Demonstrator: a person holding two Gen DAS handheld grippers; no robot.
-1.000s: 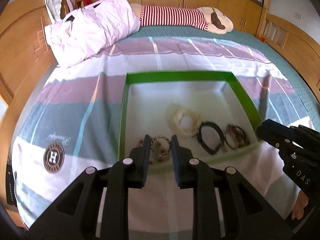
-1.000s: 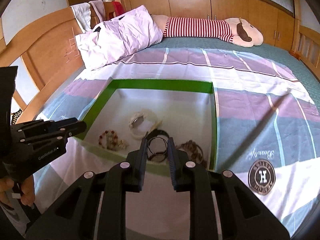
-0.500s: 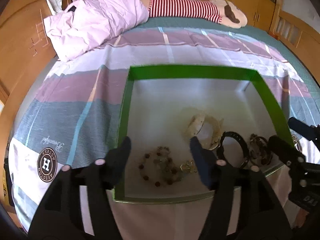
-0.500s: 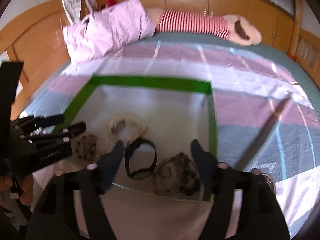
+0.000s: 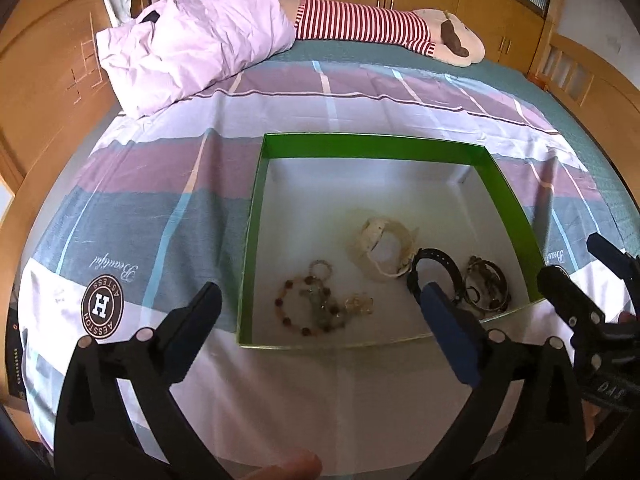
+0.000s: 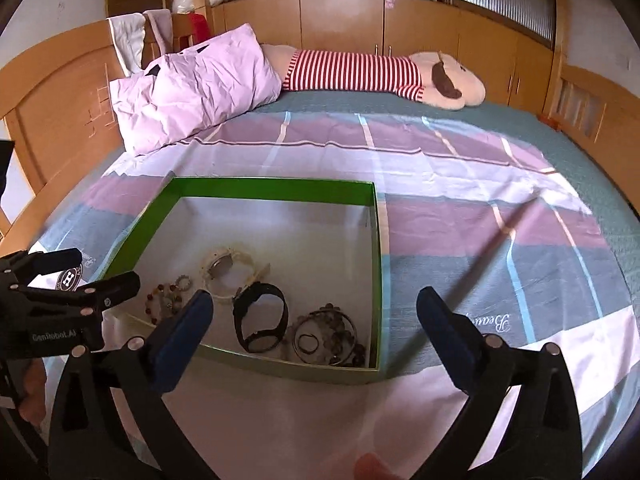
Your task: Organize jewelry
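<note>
A green box (image 5: 372,146) (image 6: 276,185) with a white inside lies on the bed. In it are a beaded bracelet (image 5: 306,306) (image 6: 162,300), a white bracelet (image 5: 384,246) (image 6: 230,268), a black band (image 5: 438,270) (image 6: 260,320) and a bundle of metal bangles (image 5: 486,284) (image 6: 326,334). My left gripper (image 5: 320,312) is open and empty, above the box's near edge. My right gripper (image 6: 312,316) is open and empty, above the box's near right part. Each gripper shows at the edge of the other's view.
The bed has a striped sheet (image 6: 460,216). A pink pillow (image 5: 192,48) and a striped plush toy (image 5: 380,30) lie at the far end. A wooden headboard (image 5: 44,80) is on the left and wooden cabinets (image 6: 340,24) stand behind.
Both grippers have opened wide from nearly shut and pulled back a little from the box. The jewelry lies still.
</note>
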